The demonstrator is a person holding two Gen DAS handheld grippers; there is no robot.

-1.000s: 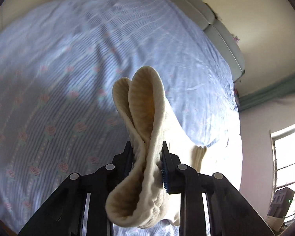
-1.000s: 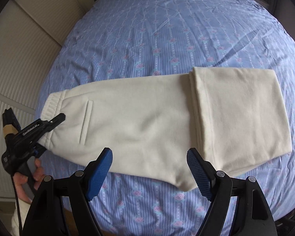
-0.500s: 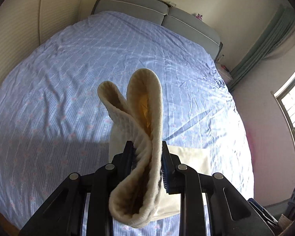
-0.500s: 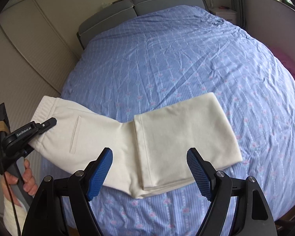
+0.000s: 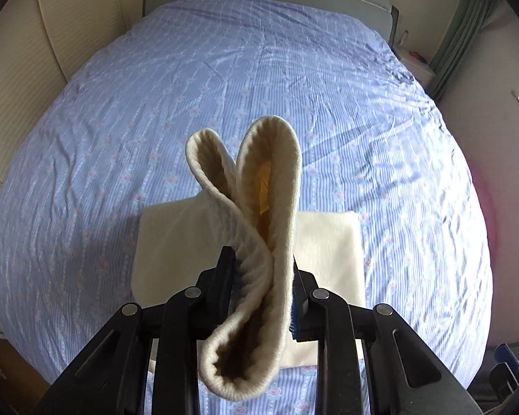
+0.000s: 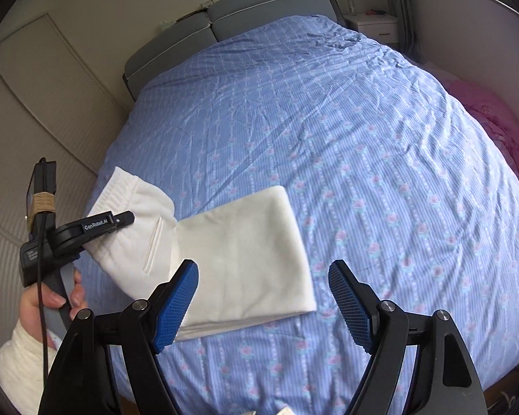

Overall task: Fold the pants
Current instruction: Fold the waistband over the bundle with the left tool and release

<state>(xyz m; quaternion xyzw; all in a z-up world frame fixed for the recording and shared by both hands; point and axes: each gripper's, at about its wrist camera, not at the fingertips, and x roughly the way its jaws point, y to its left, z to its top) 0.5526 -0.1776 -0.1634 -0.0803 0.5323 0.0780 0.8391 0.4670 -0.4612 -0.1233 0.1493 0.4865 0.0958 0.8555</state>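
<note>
The cream pants [image 6: 245, 252] lay half folded at 6 o'clock on the blue bed [image 6: 363, 138]. The left tongs [image 5: 264, 276] pinched their ribbed waistband. The right tongs [image 6: 263, 301] stood wide apart, empty.

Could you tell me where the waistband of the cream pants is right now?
The waistband is pinched in the left tool, raised off the blue bedsheet; in the right wrist view it sits at far left, beside the folded legs.
</note>
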